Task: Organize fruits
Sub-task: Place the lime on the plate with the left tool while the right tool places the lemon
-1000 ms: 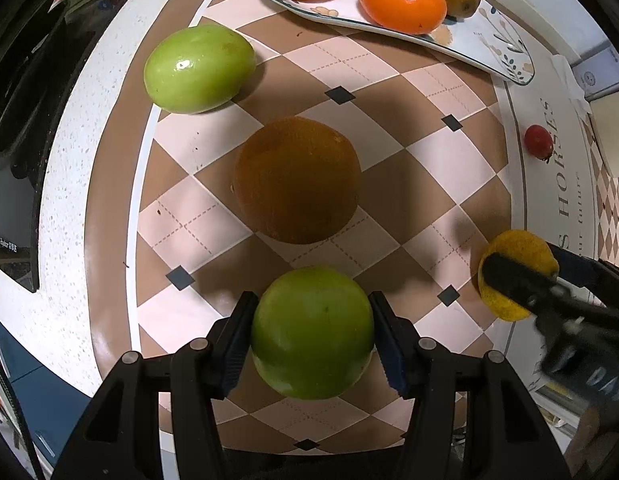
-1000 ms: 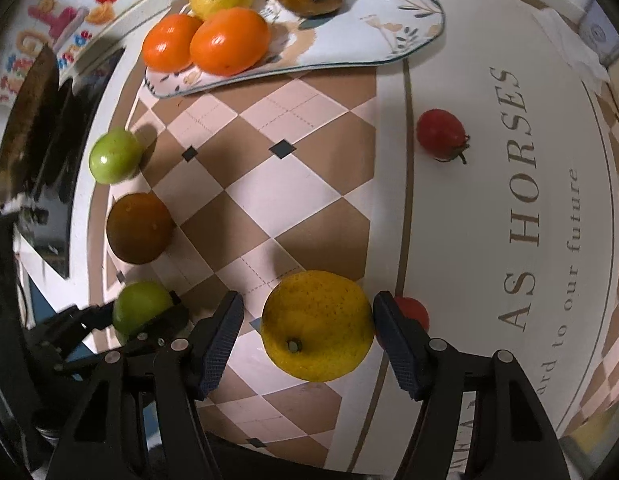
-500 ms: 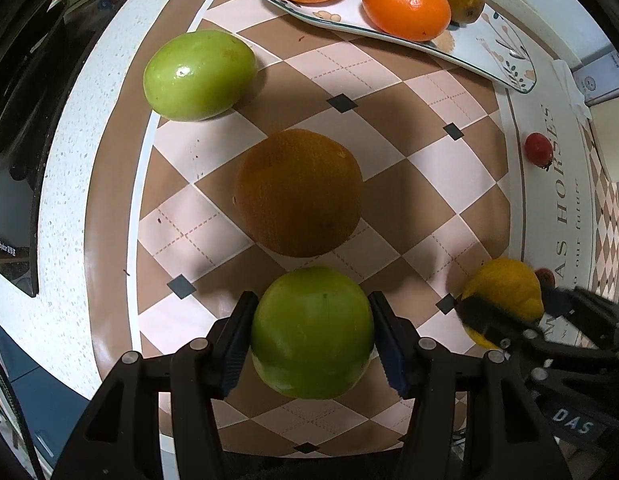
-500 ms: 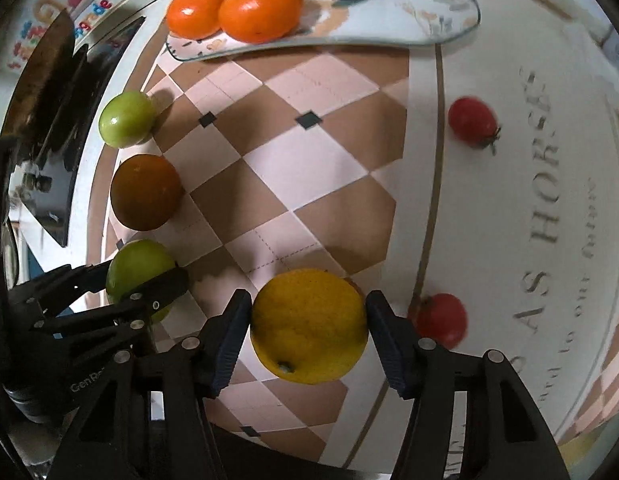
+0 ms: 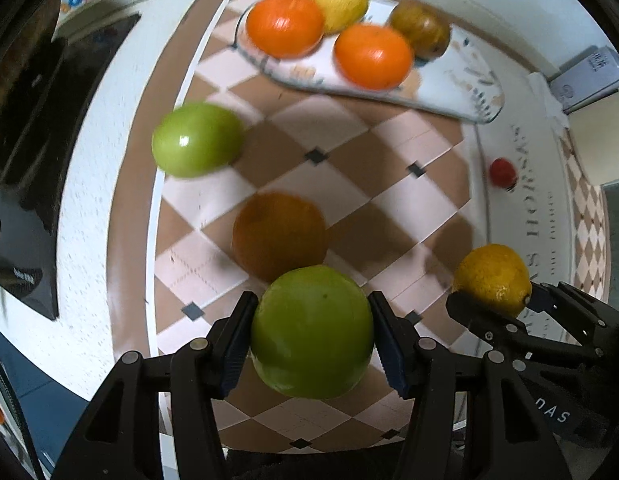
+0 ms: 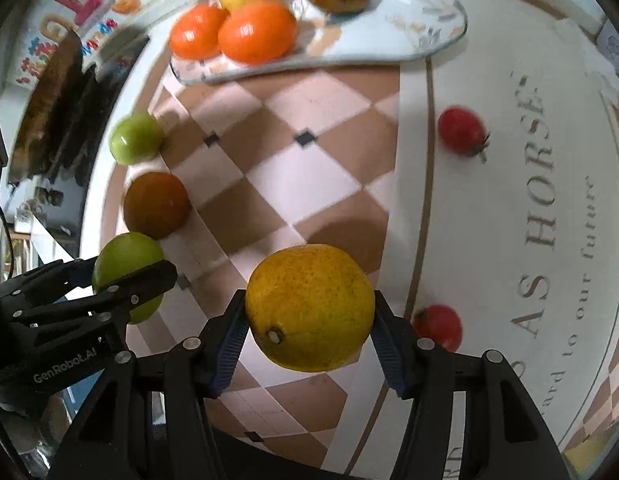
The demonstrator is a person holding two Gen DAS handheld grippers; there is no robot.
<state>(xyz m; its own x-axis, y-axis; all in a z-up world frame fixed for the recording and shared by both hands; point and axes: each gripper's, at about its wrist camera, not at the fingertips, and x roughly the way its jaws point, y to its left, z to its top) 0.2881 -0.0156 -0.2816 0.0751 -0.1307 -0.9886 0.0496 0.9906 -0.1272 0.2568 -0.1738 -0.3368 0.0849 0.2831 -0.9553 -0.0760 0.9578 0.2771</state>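
Clamping seen on both sides: green fruit (image 5: 312,332) held by left gripper (image 5: 312,338), yellow citrus (image 6: 309,307) squeezed by right gripper (image 6: 307,336), jaws just closed in.

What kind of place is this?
Likely a home kitchen or dining counter: a speckled countertop under a checkered mat, a patterned plate holding fruit, and what looks like a black cooktop at the left edge.
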